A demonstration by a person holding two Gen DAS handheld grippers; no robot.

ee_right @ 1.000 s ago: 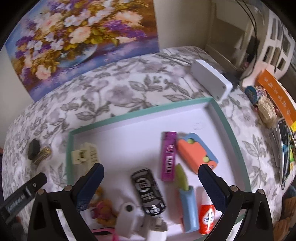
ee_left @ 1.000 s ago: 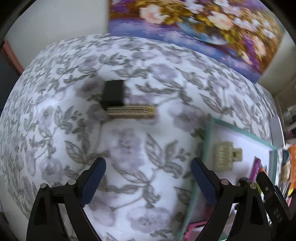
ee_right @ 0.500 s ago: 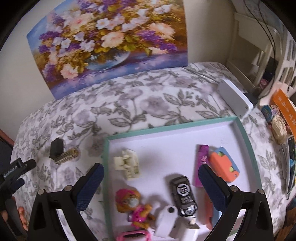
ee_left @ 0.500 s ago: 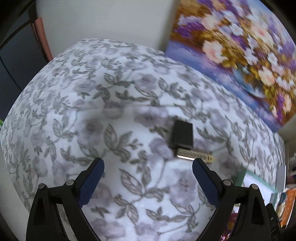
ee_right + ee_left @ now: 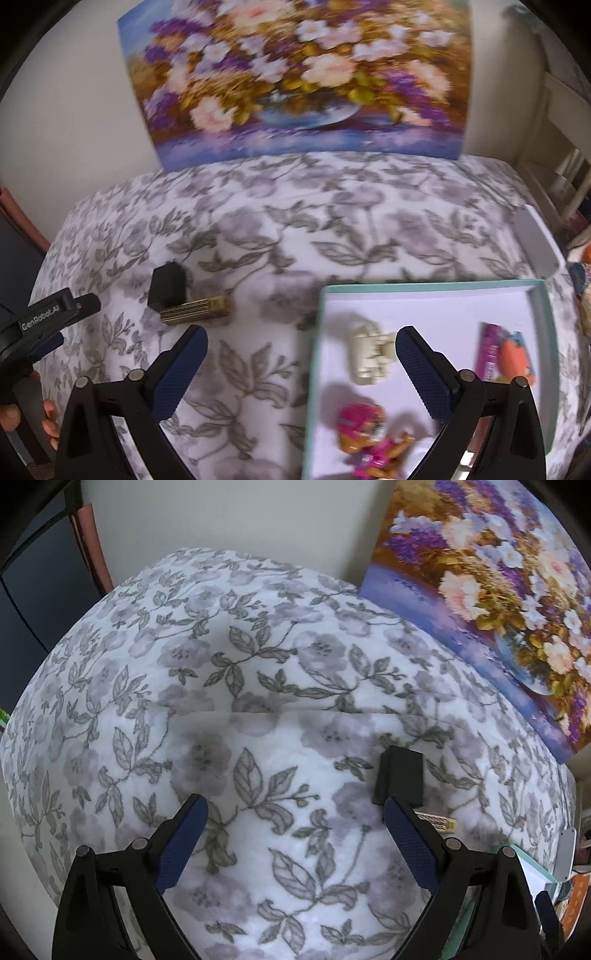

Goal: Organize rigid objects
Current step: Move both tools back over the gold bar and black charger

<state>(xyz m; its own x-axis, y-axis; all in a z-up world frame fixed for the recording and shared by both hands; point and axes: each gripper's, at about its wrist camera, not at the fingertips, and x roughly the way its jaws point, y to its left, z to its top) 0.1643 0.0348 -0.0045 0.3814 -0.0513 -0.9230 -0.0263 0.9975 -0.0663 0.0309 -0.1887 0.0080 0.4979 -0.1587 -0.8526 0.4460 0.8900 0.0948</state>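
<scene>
A black block [image 5: 167, 286] and a gold textured bar [image 5: 197, 311] lie side by side on the floral cloth, left of a teal-rimmed white tray [image 5: 424, 285]. In the tray lie a cream clip [image 5: 369, 354], a pink toy figure [image 5: 369, 439], a purple lighter [image 5: 488, 354] and an orange piece [image 5: 515, 356]. My right gripper [image 5: 301, 356] is open and empty, above the tray's left edge. My left gripper [image 5: 295, 827] is open and empty; the black block [image 5: 400, 779] and gold bar [image 5: 439, 821] sit just past its right finger [image 5: 410, 845].
A flower painting [image 5: 295, 81] leans on the wall at the back. A white box [image 5: 535, 240] lies at the right edge. The cloth drops off at the left by a dark frame [image 5: 33, 590]. The left gripper shows in the right wrist view [image 5: 44, 317].
Both grippers have swung left. The right view has moved from over the tray towards its left edge. The block and bar have slid to the left gripper's right finger.
</scene>
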